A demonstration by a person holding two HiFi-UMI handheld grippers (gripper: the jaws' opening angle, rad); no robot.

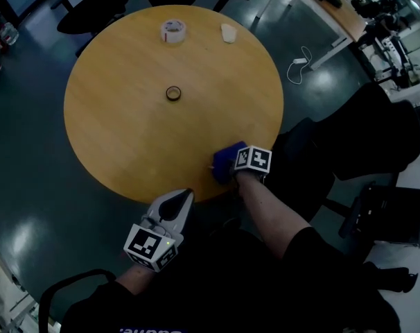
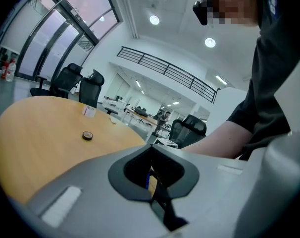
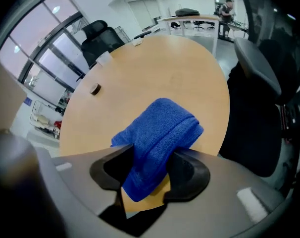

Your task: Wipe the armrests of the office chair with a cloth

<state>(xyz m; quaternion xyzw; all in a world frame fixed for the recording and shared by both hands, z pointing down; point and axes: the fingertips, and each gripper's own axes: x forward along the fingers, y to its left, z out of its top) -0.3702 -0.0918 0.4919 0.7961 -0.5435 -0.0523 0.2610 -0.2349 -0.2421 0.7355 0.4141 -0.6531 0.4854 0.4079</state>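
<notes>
The right gripper (image 3: pixel 150 165) points steeply down at the round counter (image 1: pixel 127 116), its fingers (image 3: pixel 187 167) clamped on a bunched blue cloth (image 3: pixel 162 128) lying at the counter's 5 o'clock edge. A dark chair (image 1: pixel 376 134) stands at the cloth's 3 o'clock. The left gripper (image 1: pixel 182 198) hovers at the 6 o'clock rim, its fingers (image 2: pixel 123 175) drawn together and empty. A tape roll (image 1: pixel 172 31) sits at 12 o'clock.

Tabletop (image 1: pixel 120 137) lies mostly bare; only a small ring (image 1: pixel 173 93) and tape roll (image 1: pixel 172 31) interrupt it
</notes>
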